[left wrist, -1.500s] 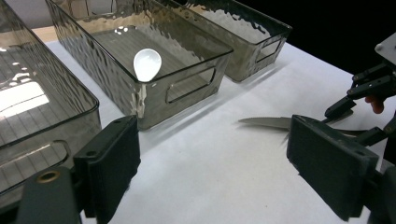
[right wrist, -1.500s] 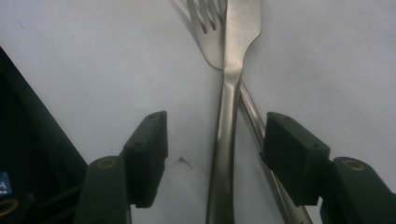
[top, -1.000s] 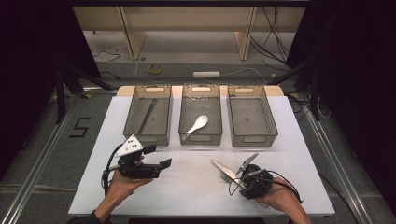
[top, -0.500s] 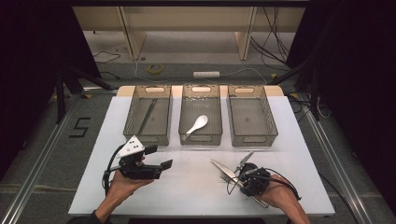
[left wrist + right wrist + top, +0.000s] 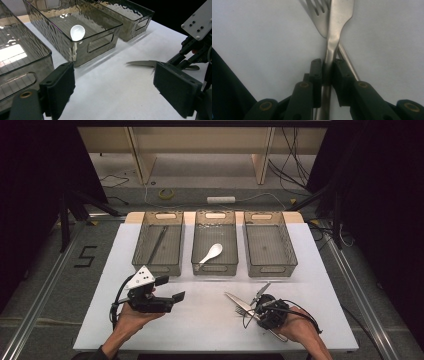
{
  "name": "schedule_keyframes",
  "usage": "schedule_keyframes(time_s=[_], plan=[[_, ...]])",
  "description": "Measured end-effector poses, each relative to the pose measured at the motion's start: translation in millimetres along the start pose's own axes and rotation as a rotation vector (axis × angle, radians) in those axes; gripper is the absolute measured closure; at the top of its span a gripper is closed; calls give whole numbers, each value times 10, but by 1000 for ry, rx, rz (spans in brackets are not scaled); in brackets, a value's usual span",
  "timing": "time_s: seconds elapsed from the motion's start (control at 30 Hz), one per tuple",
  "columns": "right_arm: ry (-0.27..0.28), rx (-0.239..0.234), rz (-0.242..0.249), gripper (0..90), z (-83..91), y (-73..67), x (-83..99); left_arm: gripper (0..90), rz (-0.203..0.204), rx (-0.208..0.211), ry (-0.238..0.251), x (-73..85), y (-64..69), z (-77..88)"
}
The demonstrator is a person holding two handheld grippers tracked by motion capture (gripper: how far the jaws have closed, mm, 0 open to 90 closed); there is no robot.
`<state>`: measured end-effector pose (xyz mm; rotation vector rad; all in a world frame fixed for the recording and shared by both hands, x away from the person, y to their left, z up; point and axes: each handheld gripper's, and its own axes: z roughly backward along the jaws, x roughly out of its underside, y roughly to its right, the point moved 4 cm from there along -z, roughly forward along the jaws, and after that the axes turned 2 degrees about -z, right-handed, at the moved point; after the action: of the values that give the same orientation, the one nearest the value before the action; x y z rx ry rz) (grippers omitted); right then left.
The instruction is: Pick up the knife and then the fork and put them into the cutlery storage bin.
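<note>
A steel knife [image 5: 340,10] lies across a fork [image 5: 315,10] on the white table near its front right. My right gripper [image 5: 327,62] has just been closing, and its pads now press on the knife's handle from both sides. From above, the right gripper [image 5: 256,309] sits low over the knife [image 5: 235,299] and fork [image 5: 241,310]. My left gripper [image 5: 171,289] hovers open at the front left, with nothing between its jaws. In the left gripper view, that left gripper [image 5: 115,92] faces the knife's serrated blade [image 5: 142,63] and the right gripper [image 5: 192,50].
Three smoky clear bins stand in a row at the back. The left bin [image 5: 142,245] holds a thin dark utensil [image 5: 156,245], and the middle bin [image 5: 197,247] holds a white spoon [image 5: 211,253]. Nothing lies in the right bin [image 5: 285,245]. The table's front edge is close to both hands.
</note>
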<state>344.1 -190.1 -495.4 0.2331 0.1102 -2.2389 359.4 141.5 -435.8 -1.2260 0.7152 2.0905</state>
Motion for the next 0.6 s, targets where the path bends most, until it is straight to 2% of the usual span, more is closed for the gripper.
schedule_keyframes(time_s=[0.07, 0.47, 0.6], plan=[[12, -14, -5, 803, 1, 19, 12, 168, 0, 0, 1, 0, 1, 2], [29, -1, 19, 809, 26, 32, 28, 169, -3, -1, 3, -5, 1, 6], [68, -18, 20, 809, 107, 50, 41, 169, 1, -1, 9, -9, -2, 11]])
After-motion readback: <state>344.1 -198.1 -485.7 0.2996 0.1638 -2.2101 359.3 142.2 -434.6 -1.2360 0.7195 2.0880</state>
